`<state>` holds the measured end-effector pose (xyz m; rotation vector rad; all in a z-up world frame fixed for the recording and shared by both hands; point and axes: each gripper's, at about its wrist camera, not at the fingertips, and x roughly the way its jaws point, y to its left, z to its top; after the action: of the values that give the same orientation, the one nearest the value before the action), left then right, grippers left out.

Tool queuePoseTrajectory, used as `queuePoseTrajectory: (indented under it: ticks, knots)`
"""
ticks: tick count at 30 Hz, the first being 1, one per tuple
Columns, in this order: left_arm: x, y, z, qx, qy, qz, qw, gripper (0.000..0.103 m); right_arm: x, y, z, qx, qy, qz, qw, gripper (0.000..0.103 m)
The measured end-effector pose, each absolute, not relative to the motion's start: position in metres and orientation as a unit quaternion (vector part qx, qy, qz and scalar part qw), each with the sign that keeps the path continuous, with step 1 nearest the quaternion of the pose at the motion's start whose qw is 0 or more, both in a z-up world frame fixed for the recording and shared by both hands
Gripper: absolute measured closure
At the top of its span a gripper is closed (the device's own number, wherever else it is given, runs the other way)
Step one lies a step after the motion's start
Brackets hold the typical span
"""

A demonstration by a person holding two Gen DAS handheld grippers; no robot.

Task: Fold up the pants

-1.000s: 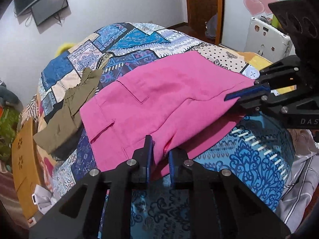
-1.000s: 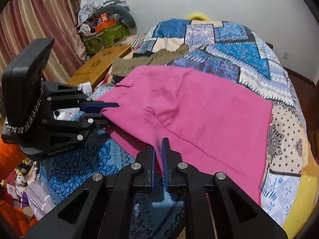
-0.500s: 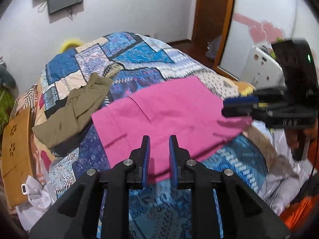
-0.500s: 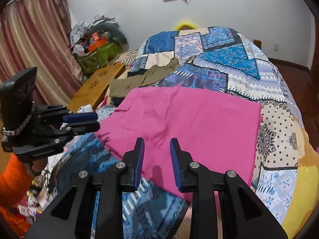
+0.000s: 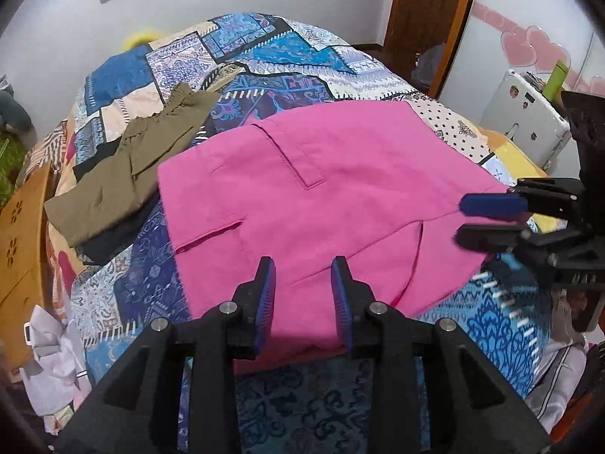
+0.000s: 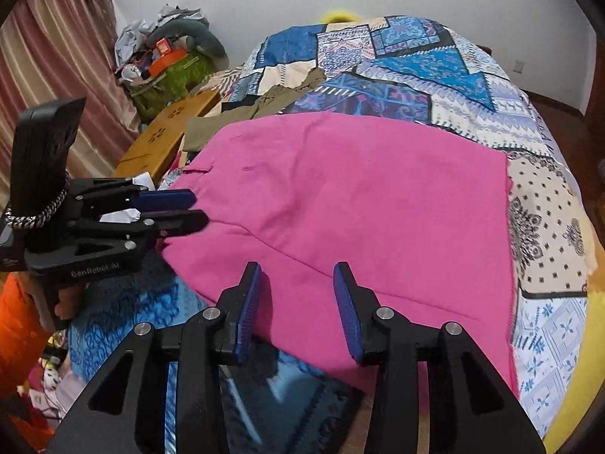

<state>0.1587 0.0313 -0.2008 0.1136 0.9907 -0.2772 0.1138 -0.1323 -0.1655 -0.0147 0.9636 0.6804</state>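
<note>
The pink pants lie folded flat on the patchwork bedspread, pocket side up; they also show in the right wrist view. My left gripper is open and empty, just above the near edge of the pants. It shows from the side in the right wrist view, at the left edge of the pants. My right gripper is open and empty above the near edge. It shows in the left wrist view at the right edge of the pants.
Olive-brown pants lie folded on the bed to the left of the pink ones. A wooden bench stands beside the bed. A clutter pile sits by the curtain. A white appliance stands at the right.
Both grippers let go of the pink pants, opened wider and drew back a little. The pants now lie flat on the bed.
</note>
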Motion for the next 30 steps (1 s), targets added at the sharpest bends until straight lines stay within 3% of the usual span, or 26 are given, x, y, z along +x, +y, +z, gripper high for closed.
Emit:
queuePoseTrajectory:
  ticks: [10,12,22,25,30]
  knots:
    - [0.140,0.057,-0.204,0.057,0.466,-0.097,0.878,0.061,0.102,-0.182,-0.167,-0.002,0.452,0.280,0.847,0.067]
    - [0.139,0.059,-0.204,0.061,0.463,-0.087,0.880,0.051,0.099,-0.188,-0.168,-0.002,0.451,0.276,0.849,0.067]
    - [0.130,0.065,-0.200,0.060,0.465,-0.077,0.880,0.050,0.094,-0.232,-0.180,0.047,0.465,0.230,0.853,0.068]
    - [0.129,0.069,-0.199,0.080,0.469,-0.059,0.878,0.051,0.091,-0.238,-0.181,0.049,0.468,0.224,0.854,0.059]
    - [0.132,0.088,-0.192,0.066,0.473,-0.043,0.877,0.051,0.092,-0.243,-0.179,0.048,0.480,0.223,0.847,0.058]
